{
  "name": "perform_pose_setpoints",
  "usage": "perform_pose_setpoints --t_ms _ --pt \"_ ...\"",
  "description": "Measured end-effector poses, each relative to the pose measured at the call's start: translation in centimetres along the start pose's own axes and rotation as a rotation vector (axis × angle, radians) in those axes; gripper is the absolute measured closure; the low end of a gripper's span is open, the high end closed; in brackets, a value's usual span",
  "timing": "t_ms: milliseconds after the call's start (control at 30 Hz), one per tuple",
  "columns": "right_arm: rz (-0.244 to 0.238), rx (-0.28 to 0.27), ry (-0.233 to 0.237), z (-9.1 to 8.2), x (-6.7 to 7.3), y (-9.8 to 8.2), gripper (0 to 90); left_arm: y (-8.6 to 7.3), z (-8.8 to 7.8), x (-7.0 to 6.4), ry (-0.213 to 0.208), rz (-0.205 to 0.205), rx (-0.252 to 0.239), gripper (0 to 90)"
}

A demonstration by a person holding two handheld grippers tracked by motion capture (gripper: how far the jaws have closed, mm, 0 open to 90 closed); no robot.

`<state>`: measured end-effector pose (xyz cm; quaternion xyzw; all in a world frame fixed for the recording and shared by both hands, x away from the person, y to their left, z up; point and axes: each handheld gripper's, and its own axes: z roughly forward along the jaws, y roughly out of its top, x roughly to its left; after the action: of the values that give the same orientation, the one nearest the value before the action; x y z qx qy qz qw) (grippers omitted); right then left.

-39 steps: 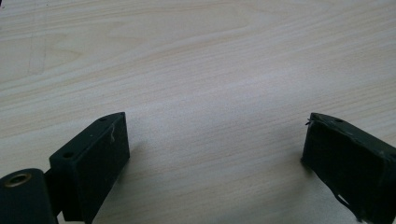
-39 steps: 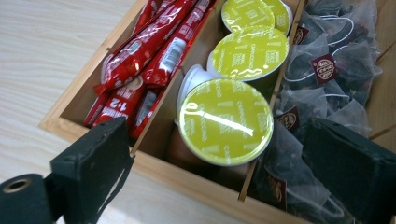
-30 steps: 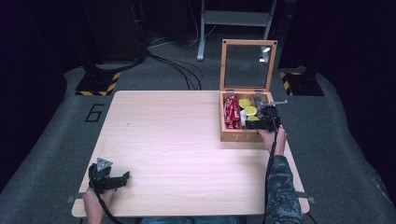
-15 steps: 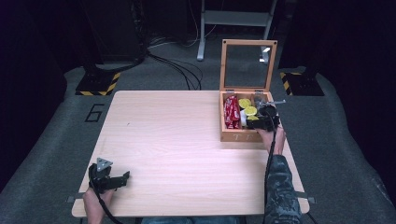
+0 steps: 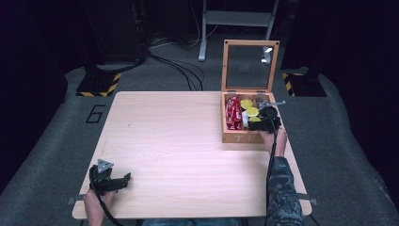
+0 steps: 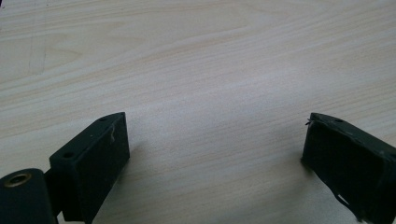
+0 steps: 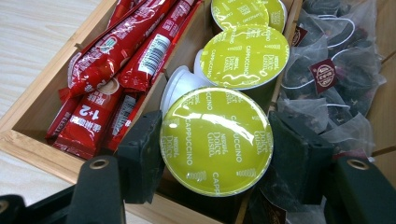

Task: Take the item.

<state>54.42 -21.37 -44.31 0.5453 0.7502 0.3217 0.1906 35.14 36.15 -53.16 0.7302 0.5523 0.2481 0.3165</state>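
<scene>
From the high view, the right gripper [image 5: 260,124] reaches into the near end of an open wooden box [image 5: 234,137] that sits at the far right of the pale wood-grain table [image 5: 179,141]. Its glass-paned lid [image 5: 249,66] stands upright behind it. The left gripper [image 5: 113,181] rests low at the near left corner of the table, well apart from the box, a grey three-cornered plate on top.

In the left gripper view, the two black, blocky jaws stand wide apart with nothing between them, over bare table [image 6: 205,70]; the wood surface is smooth and matt, with fine straight grain.

In the right gripper view, the right gripper [image 7: 215,149] has its jaws just closed in onto a coffee capsule [image 7: 215,140], and the black pads now press on either side of its round rim. The capsule sits in the middle compartment of the wooden box [image 7: 28,135], nearest the front wall, its glossy yellow-green foil lid printed with white lettering. Behind it lie a second such capsule [image 7: 245,56], a white plastic cup body [image 7: 180,86] showing beside it, and a third capsule [image 7: 243,11] farther back. The left compartment holds shiny red stick sachets [image 7: 116,65]; the right one holds translucent mesh tea bags [image 7: 336,70] with dark leaves and small red tags.
</scene>
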Motion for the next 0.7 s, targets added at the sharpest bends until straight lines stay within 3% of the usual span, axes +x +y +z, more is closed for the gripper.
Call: perform_pose_setpoints --t_ms 200,433,700 --pt "-0.002 -0.001 -0.008 -0.1 0.1 -0.1 37.4 0.0 0.0 0.0 0.001 0.002 -0.001 6.9" --pt "0.028 -0.030 0.034 -0.6 -0.6 -0.3 37.5 0.0 0.0 0.0 0.000 0.004 0.005 6.9" --pt "0.024 -0.050 0.049 -1.0 -1.0 -0.3 37.6 0.0 0.0 0.0 0.003 0.003 -0.001 6.9"
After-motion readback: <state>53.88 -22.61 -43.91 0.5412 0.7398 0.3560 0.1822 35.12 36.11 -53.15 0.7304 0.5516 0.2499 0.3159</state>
